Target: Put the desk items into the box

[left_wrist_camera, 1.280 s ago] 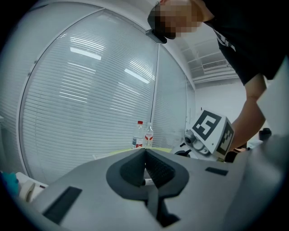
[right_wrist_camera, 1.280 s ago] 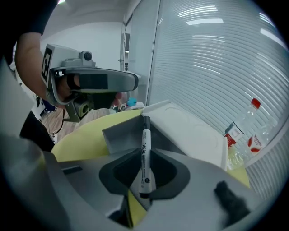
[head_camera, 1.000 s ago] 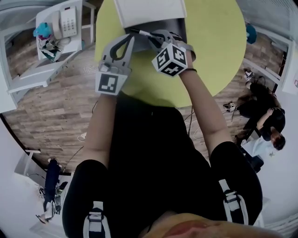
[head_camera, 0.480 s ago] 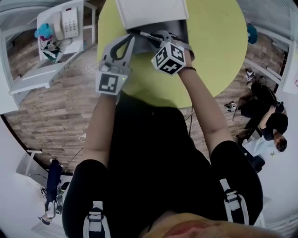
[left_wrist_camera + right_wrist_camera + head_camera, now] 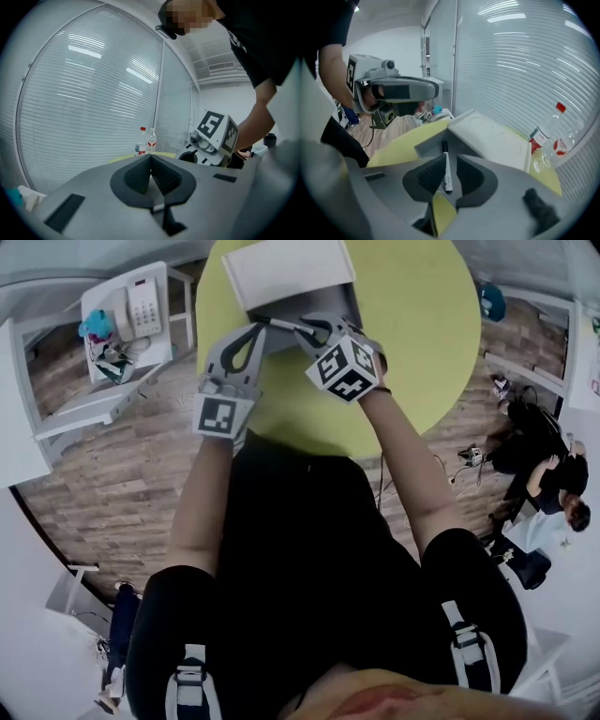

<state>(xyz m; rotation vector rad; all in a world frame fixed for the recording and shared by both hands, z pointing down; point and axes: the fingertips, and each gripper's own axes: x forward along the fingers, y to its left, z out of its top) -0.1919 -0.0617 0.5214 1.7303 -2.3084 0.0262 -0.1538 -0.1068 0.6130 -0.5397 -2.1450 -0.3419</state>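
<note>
Round yellow-green bench (image 5: 441,324) noted on wood-plank floor (image 5: 112,474). Two water bottles (image 5: 544,133) seen upright on it, close together, before slatted blinds (image 5: 93,93). White telephone (image 5: 142,304) observed on white side bench (image 5: 94,395). Person (image 5: 553,488) seen low at far right.

Two bottles (image 5: 140,143), one pen (image 5: 446,168), one box (image 5: 492,136).

A round yellow-green table (image 5: 422,343) is shown. A grey box (image 5: 300,304) is set on it, white lid (image 5: 487,136) open, and two water bottles (image 5: 543,136) are stood nearby.
</note>
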